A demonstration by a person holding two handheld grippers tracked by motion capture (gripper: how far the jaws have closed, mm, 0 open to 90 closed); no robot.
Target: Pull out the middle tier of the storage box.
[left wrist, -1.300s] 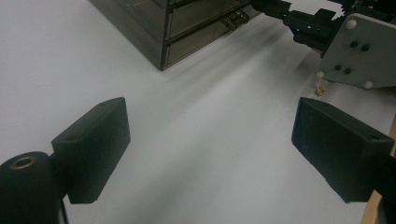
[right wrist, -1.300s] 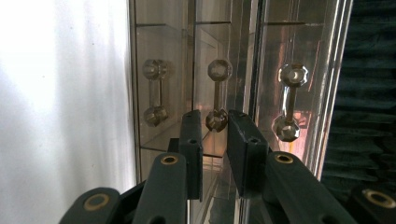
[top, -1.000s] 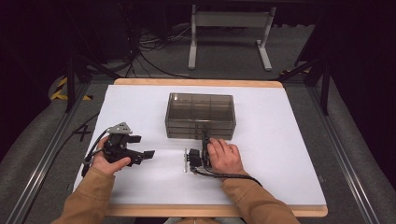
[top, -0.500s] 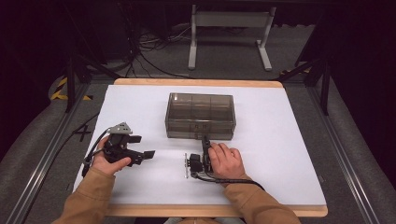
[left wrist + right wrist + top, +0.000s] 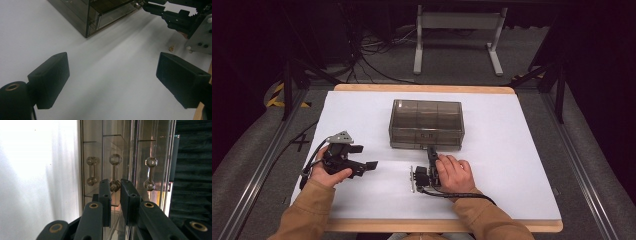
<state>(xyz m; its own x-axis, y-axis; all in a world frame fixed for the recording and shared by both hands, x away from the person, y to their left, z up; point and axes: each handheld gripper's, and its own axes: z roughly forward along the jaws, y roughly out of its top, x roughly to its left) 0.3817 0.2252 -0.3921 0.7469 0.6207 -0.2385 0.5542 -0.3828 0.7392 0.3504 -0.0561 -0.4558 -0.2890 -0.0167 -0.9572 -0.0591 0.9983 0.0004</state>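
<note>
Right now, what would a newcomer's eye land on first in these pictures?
The smoky see-through drawer box at the middle of the white table stands out first. Next, the right gripper at the box's front, jaws narrowed around a drawer handle. The left gripper rests open off to the left, holding nothing.

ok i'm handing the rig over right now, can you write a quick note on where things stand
Right gripper: jaws nearly closed around the middle drawer handle of the clear drawer box; I cannot tell if the pads press on it.
Left gripper: jaws wide open, holding nothing, resting on the white table left of the box.
A small brass part lies on the table near the right gripper.
Done: the reach to the handle.
Left: probably grip and pull the drawer out; it looks shut.
</note>
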